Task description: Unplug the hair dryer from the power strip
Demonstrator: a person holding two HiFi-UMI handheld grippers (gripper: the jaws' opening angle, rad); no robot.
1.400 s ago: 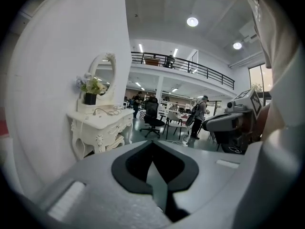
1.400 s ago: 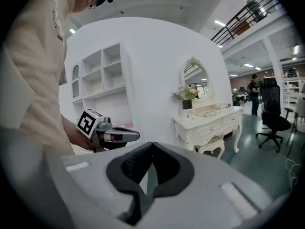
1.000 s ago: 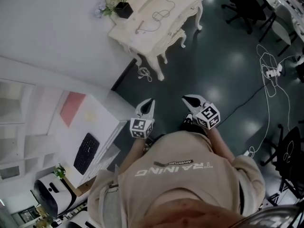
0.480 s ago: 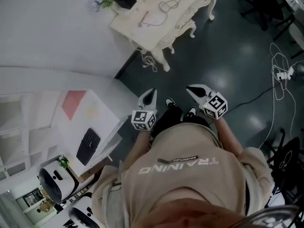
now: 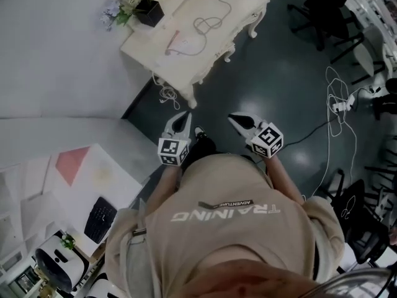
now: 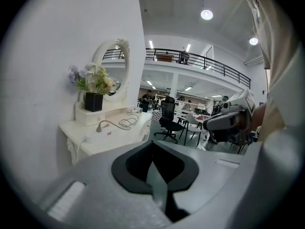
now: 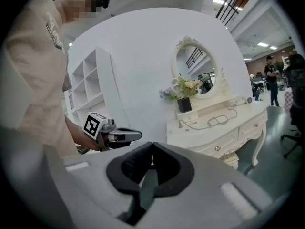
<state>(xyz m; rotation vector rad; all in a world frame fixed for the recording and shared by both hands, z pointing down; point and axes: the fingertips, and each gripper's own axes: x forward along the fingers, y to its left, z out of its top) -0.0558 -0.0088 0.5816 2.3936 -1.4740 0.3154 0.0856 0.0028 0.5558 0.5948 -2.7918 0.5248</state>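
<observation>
A white dressing table (image 5: 205, 54) stands ahead against the wall. A pale cord (image 5: 208, 22) lies looped on its top, and in the right gripper view it runs to the hair dryer (image 7: 247, 99) at the table's right end. The cord's other end reaches a grey plug (image 6: 100, 126) by a white strip (image 6: 89, 138) near the table's left front. My left gripper (image 5: 183, 118) and right gripper (image 5: 233, 120) are held side by side above the dark floor, well short of the table. Both are shut with nothing between their tips (image 6: 152, 142) (image 7: 152, 144).
Flowers in a black pot (image 5: 149, 10) stand at the table's back left, below an oval mirror (image 7: 199, 74). A white cable bundle (image 5: 167, 95) lies on the floor under the table. Another white power strip with cables (image 5: 340, 107) lies at right, near office chairs (image 5: 322, 11).
The person has stepped and turned, so the dressing table now sits further left in the head view. Both grippers stay shut and held out in front.
</observation>
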